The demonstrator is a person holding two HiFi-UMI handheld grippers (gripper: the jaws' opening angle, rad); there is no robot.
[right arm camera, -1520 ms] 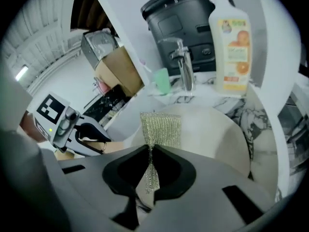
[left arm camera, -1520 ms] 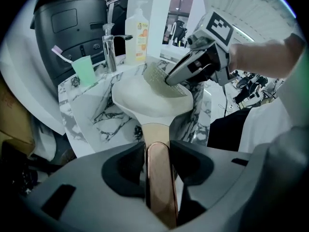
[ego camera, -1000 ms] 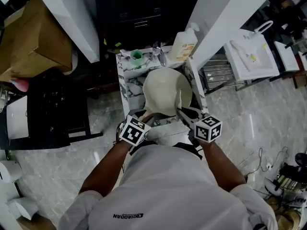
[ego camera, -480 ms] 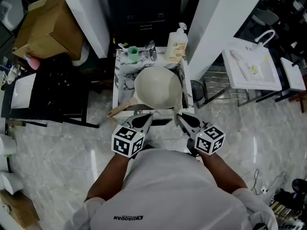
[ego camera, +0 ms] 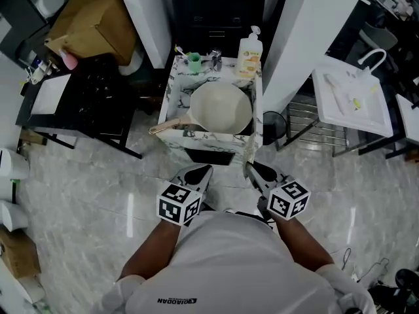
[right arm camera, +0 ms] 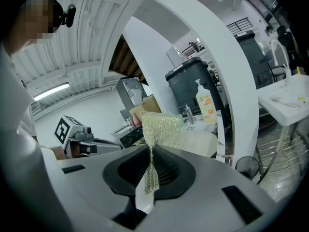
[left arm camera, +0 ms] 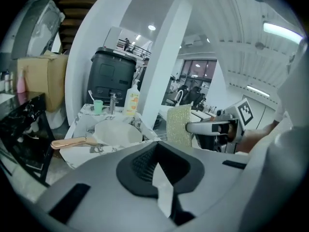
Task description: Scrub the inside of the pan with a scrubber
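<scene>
A cream pan (ego camera: 221, 108) with a wooden handle (ego camera: 165, 127) lies in the marble-patterned sink (ego camera: 177, 90); the left gripper view shows the pan (left arm camera: 118, 132) ahead of the jaws. My right gripper (ego camera: 252, 169) is shut on a pale mesh scrubber (right arm camera: 159, 125), which stands up from its closed jaws (right arm camera: 151, 166). It hangs in the air in front of the sink, apart from the pan. My left gripper (ego camera: 200, 173) is beside it, shut with nothing between its jaws (left arm camera: 157, 167). From the left gripper view, the scrubber (left arm camera: 178, 127) appears to the right.
A soap bottle (ego camera: 249, 50), a green cup (ego camera: 194, 59) and a tap (ego camera: 215, 59) stand at the sink's back edge. White pillars flank the sink. A black table (ego camera: 85, 97) and cardboard box (ego camera: 95, 18) stand left; a wire rack (ego camera: 304, 120) and white basin (ego camera: 350, 100) right.
Both grippers have drawn back from the sink toward the person and risen. The left gripper has left the pan handle. The pan stays in the sink; the scrubber stays in the right gripper.
</scene>
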